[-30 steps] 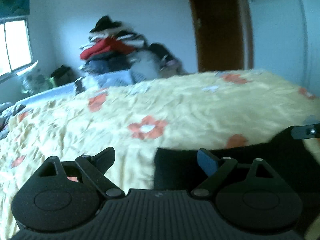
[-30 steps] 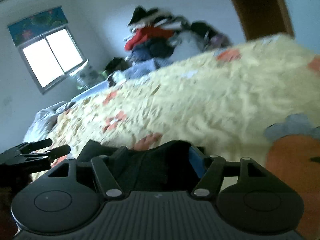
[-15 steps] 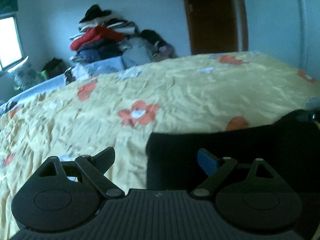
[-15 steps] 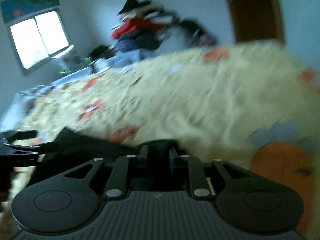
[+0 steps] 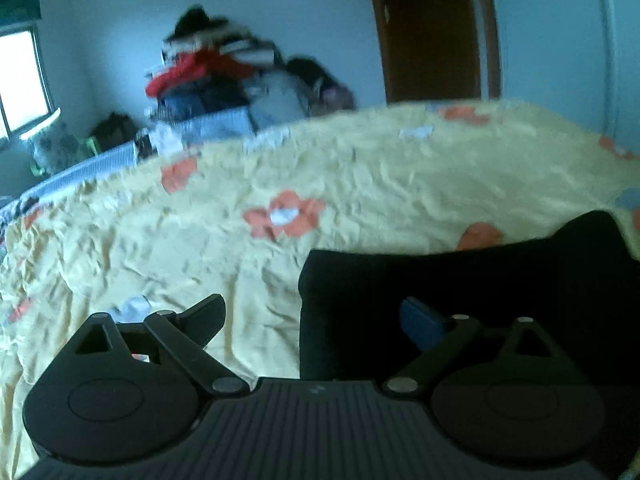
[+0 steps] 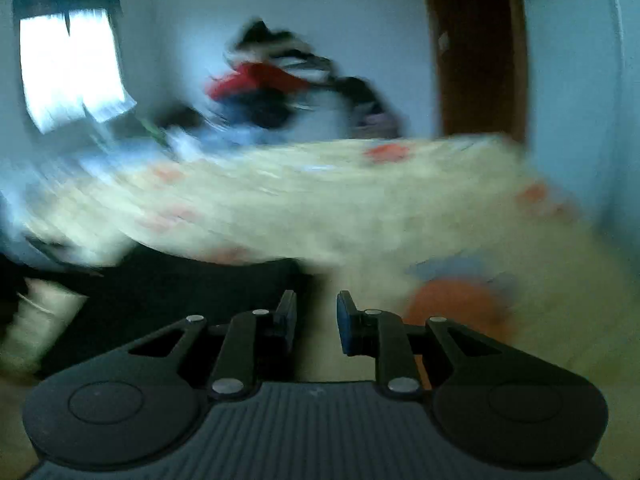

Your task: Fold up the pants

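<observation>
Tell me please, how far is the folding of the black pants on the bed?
Already done: the black pants lie on the yellow bedspread with a straight left edge, apparently folded at least once. In hand: nothing; the left gripper is wide open at that edge, and the right gripper, narrowly open, holds no cloth in a blurred view. Left: probably another fold; the final shape cannot be judged.

Both views are taken low and close over the bedspread, facing the far wall. The clothes pile is shared at upper centre, the door at upper right.
</observation>
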Motion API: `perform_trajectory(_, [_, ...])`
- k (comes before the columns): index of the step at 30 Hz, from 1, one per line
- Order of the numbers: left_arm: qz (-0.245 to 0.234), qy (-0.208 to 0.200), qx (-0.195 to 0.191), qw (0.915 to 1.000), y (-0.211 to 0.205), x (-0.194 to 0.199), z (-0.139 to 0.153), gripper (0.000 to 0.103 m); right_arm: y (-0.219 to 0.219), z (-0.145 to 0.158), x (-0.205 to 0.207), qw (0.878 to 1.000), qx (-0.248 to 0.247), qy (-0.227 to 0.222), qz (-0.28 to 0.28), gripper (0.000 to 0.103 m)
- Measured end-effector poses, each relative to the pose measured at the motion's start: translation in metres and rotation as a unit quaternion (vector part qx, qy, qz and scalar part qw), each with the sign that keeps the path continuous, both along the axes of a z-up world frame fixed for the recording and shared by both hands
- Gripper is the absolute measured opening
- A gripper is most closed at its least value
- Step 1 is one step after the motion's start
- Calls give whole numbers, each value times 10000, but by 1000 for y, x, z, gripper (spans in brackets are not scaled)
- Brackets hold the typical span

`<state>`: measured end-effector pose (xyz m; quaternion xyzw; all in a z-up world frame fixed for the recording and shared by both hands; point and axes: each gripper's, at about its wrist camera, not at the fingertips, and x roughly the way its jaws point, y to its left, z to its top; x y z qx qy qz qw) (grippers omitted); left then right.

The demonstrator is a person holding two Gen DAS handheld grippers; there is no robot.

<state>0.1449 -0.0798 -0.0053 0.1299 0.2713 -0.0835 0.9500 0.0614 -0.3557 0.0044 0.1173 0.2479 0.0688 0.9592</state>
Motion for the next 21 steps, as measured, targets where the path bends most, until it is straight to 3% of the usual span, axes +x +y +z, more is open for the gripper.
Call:
perform_trajectory(2, [-84, -41, -117, 9999, 2, -15, 4, 96, 3, -6, -6, 9980, 407, 197, 431, 21])
perform_trajectory(5, [-267, -45, -250, 9993, 1, -32, 5, 96, 19, -17, -5, 9961, 303, 460, 691, 21])
perform_trajectory(8, [-363, -39, -96, 9993, -5, -42, 1, 96, 25, -22, -5, 9957, 388, 470, 698, 25])
perform_trajectory(9, [-382, -36, -41, 9993, -7, -44, -1, 96, 25, -23, -4, 9953, 401, 510, 718, 31])
perform_trajectory(12, [-382, 17, -27, 9993, -8, -46, -6, 96, 27, -24, -5, 9924, 332, 597, 1028, 71])
perform_trajectory(14, [-385, 50, -92, 9992, -8, -46, -7, 96, 36, -24, -7, 9942, 5, 556, 923, 71])
perform_trajectory(15, [-388, 80, -101, 9992, -9, -45, -8, 96, 34, -25, -7, 9949, -68, 578, 830, 69])
perform_trajectory(16, [-382, 108, -89, 9992, -9, -45, -10, 96, 31, -27, -7, 9954, 46, 559, 771, 52])
perform_trajectory(17, [-373, 124, -66, 9992, -9, -45, -12, 96, 29, -29, -8, 9956, 196, 507, 764, 47])
perform_trajectory(19, [-366, 136, 6, 9992, -10, -46, -15, 96, 26, -30, -9, 9966, 121, 454, 679, 18])
perform_trajectory(21, [-357, 149, 42, 9992, -10, -46, -17, 96, 24, -28, -11, 9970, 54, 416, 651, 9])
